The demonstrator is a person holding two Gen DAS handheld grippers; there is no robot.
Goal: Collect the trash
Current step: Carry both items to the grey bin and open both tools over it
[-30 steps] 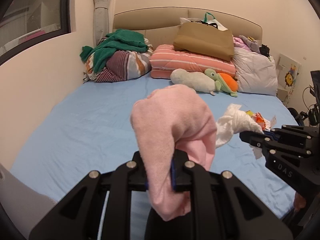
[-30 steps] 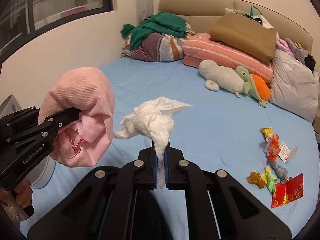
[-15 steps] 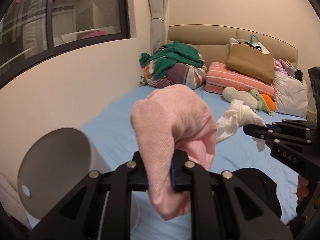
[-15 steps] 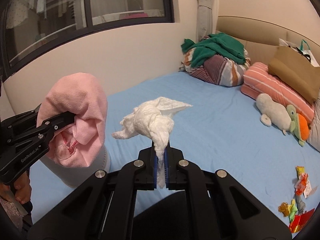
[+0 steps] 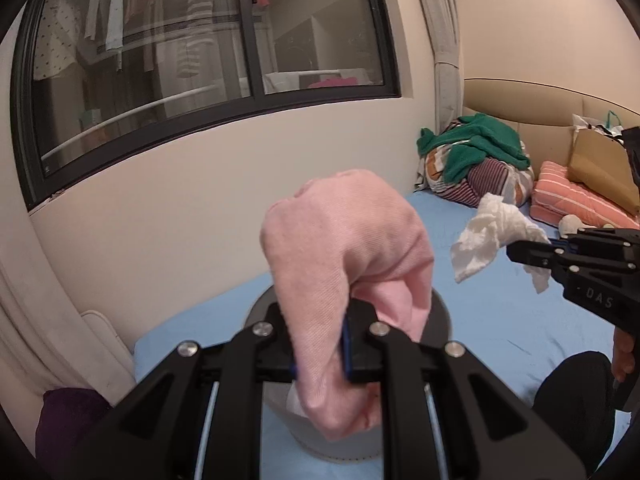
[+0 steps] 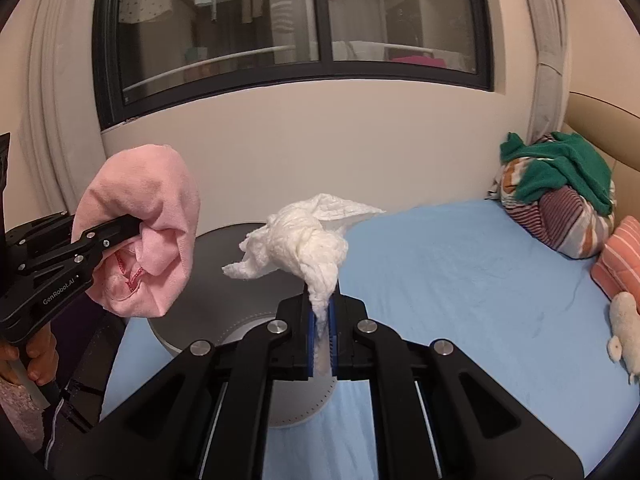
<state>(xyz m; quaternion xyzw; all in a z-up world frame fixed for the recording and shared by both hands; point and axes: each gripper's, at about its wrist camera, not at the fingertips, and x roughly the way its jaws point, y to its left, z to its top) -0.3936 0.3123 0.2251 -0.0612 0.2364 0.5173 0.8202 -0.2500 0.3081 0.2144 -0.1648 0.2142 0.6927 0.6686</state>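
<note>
My left gripper [image 5: 320, 354] is shut on a bunched pink cloth [image 5: 348, 264], which also shows at the left of the right wrist view [image 6: 152, 236]. My right gripper [image 6: 320, 344] is shut on a crumpled white tissue [image 6: 304, 244], seen at the right of the left wrist view [image 5: 492, 232]. A round grey-white bin [image 6: 224, 304] stands on the blue bed just beyond and below both grippers; the cloth hides most of its opening in the left wrist view [image 5: 438, 312].
The blue bed sheet [image 6: 460, 280] stretches right toward a green and striped clothes pile [image 6: 560, 192], striped pillows and a plush toy [image 6: 622, 324]. A cream wall with a dark window [image 6: 280, 40] is right behind the bin. Curtains hang at the left.
Both grippers have swung left from the bed toward the window wall, carrying cloth and tissue. The bin now sits directly under and ahead of them.
</note>
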